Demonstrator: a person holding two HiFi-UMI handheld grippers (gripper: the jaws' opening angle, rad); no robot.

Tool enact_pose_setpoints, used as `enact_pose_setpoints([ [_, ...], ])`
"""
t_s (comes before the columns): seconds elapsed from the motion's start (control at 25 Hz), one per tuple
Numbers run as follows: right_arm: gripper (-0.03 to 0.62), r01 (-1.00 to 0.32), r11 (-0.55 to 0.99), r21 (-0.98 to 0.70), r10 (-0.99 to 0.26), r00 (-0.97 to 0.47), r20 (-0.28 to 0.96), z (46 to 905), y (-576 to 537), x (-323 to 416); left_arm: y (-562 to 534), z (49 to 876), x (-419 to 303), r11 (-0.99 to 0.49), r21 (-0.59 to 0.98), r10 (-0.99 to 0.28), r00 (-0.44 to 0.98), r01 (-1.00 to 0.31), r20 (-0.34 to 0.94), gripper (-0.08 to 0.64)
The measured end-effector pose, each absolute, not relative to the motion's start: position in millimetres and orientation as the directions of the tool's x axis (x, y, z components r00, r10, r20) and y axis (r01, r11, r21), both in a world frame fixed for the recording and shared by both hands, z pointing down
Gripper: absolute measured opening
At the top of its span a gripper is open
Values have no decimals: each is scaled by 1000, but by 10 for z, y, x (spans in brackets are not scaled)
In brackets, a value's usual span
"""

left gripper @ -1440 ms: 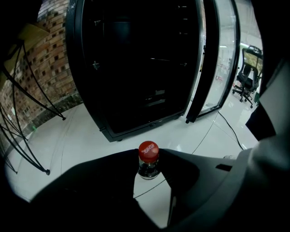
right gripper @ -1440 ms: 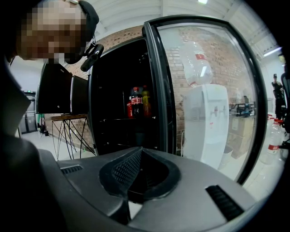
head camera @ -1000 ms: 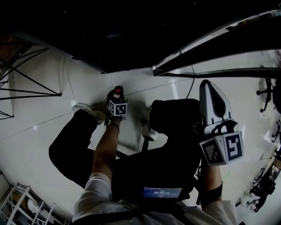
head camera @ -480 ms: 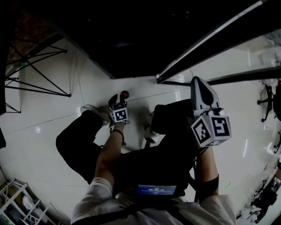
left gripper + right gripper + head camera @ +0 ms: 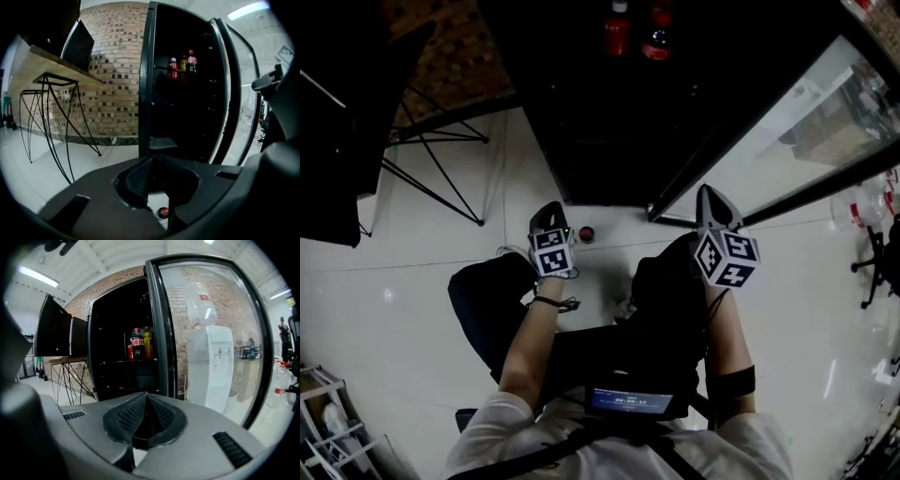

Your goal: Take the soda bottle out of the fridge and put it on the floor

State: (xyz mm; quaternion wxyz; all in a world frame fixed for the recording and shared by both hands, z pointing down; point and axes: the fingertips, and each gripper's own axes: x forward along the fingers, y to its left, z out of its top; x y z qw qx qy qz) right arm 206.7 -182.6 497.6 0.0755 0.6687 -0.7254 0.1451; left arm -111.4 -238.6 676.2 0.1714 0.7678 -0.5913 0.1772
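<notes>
The soda bottle [image 5: 586, 234] stands on the white floor in front of the open fridge [image 5: 609, 150]; only its red cap shows from above. The same soda bottle [image 5: 162, 212] shows far below in the left gripper view. My left gripper [image 5: 548, 212] hangs just left of it, apart from it. Its jaws have just been closing and now stand shut with nothing between them, as the left gripper [image 5: 151, 161] shows in its own view. My right gripper [image 5: 709, 197] is shut and empty by the glass door [image 5: 769, 141]; the right gripper [image 5: 146, 397] faces the fridge.
More bottles [image 5: 637, 33] stand on a fridge shelf, and the same bottles [image 5: 140, 344] show in the right gripper view. A table with black wire legs [image 5: 431, 159] stands at the left, a water dispenser [image 5: 211, 366] behind the door. The person's legs and shoes are below the grippers.
The left gripper let go of the bottle, which stays standing on the floor, then rose and its jaws shut. The head view tilted up, so the fridge shelf now shows.
</notes>
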Motion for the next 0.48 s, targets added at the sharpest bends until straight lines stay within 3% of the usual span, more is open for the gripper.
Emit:
enact_pose_setpoints([
  [0.48,15,-993,64,-102,-948,-92,303,4916,-1697,2010,-1951,5096,-1100,-318,65,-890,322,-946,323,2],
])
